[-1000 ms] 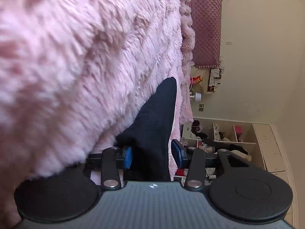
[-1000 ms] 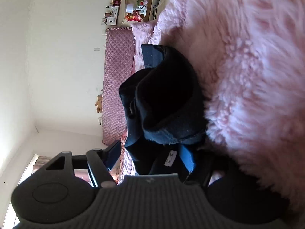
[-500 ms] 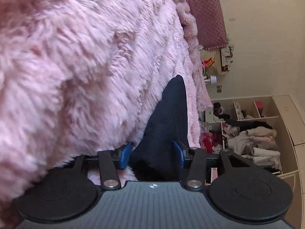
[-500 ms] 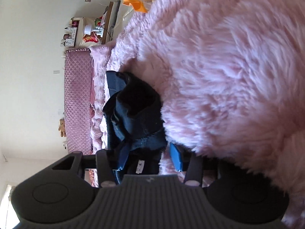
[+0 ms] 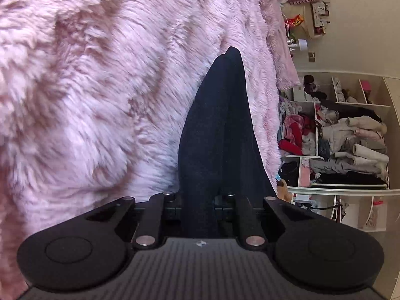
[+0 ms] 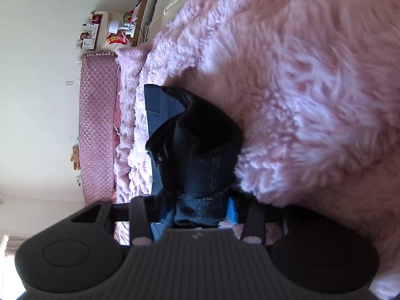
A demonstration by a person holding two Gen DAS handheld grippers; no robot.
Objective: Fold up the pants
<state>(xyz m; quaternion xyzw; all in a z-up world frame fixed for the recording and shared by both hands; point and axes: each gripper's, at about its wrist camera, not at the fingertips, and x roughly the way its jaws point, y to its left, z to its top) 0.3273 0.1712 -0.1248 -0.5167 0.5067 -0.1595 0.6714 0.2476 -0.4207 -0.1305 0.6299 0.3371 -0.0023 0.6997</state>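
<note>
We see our left claw (image 5: 198, 208) clenched on a dark leg of the pants (image 5: 220, 130), its jaws having just been closing on the cloth. Our right claw (image 6: 197, 211) has likewise just been closing and grips the bunched denim of the pants (image 6: 197, 150). The pants lie stretched across the fluffy pink blanket (image 5: 100, 87) on the bed.

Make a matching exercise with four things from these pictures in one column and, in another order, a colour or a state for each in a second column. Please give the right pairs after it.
Things:
1. pants
2. blanket
3. left gripper
4. teddy bear

Colour or state:
A. brown, small, by the quilted pink panel
B. shut on dark cloth
C. pink and fluffy
D. dark blue, lying on the bed

Pairs: 1-D, 2-C, 3-B, 4-A
</note>
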